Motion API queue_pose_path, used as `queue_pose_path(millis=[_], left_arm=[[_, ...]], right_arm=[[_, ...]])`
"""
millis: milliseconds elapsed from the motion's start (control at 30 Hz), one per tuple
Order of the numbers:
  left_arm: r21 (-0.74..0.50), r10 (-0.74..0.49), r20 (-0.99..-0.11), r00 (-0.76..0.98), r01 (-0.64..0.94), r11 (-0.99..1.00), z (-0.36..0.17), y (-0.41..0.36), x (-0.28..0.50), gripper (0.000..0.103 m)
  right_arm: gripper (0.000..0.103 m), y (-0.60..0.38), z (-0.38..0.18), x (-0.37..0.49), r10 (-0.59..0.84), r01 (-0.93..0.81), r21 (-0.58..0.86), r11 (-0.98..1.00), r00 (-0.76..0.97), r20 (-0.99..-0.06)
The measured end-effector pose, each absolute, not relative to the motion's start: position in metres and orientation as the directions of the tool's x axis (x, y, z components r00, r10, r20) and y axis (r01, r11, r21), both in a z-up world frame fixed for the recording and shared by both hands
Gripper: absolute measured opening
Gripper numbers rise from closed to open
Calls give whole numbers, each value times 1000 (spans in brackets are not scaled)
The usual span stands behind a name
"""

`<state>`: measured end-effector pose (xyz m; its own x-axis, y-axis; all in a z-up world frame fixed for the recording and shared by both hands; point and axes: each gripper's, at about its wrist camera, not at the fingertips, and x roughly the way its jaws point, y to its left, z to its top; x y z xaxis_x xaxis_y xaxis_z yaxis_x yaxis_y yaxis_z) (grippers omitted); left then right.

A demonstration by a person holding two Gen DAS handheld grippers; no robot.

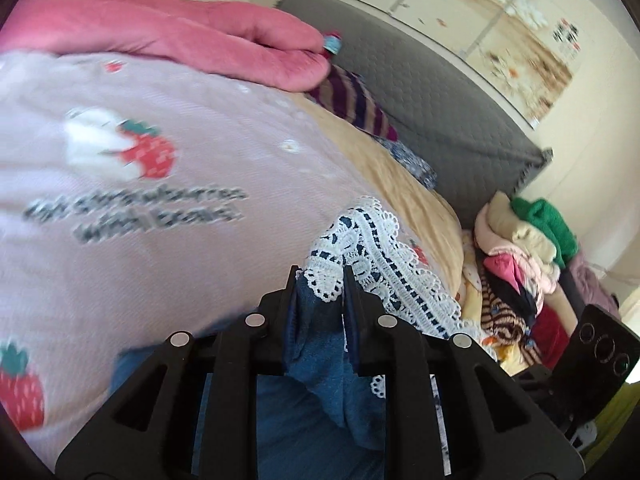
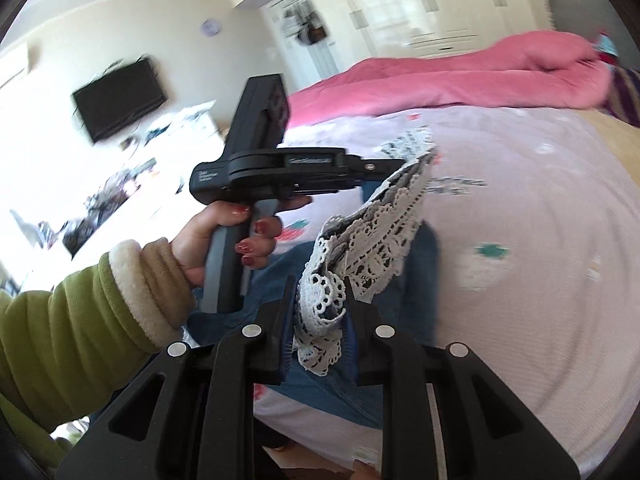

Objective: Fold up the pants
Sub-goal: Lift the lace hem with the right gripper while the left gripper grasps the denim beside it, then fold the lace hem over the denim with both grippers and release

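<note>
Left wrist | pants [image 1: 320,360]: blue denim, white lace hem, seemingly bunched

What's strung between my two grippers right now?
In the right wrist view, the pants' white lace trim spans from the right gripper up to the left gripper, above the pink strawberry bedspread; nothing else lies between.

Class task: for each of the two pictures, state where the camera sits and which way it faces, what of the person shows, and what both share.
Left wrist: on the left tongs, facing across the bed toward the grey headboard; shows only the tongs, shut on the denim pants.
Right wrist: on the right tongs, facing toward the wall TV; shows the left hand and green sleeve.
Shared: white lace trim, pink strawberry sheet, pink quilt.
</note>
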<state>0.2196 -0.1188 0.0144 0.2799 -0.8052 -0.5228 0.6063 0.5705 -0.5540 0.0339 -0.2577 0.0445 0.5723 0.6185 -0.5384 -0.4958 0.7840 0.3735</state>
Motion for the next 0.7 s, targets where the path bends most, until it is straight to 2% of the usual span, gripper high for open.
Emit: queue_pose_path(millis=[133,300,367,600,633,700], left_arm=[[-555,-767,-557,319,544,629,-3,-91,214,17],[-615,-744,-546,386,419,668,-21,-48,212,37],[-640,-740,-541,399,376,670,-25,-34,211,49],[-772,-794,-473,383,255,583,-34,9,209,67],[-787,-802,-466,374,239,569,-37,13,209,72],[-809,-814,-462,353,209,550,-42,15,210,74]], right_arm=[[20,-223,26,41,621,-539,342,770,508,-597],[20,-190,3,35,617,-572,326,753,438,-654],[20,-180,-1,35,614,-582,318,749,427,-664],[22,-159,-6,29,626,-616,313,723,393,-674],[22,-155,-8,29,626,-625,307,718,388,-676],[22,-145,-12,25,626,-631,304,714,380,-681]])
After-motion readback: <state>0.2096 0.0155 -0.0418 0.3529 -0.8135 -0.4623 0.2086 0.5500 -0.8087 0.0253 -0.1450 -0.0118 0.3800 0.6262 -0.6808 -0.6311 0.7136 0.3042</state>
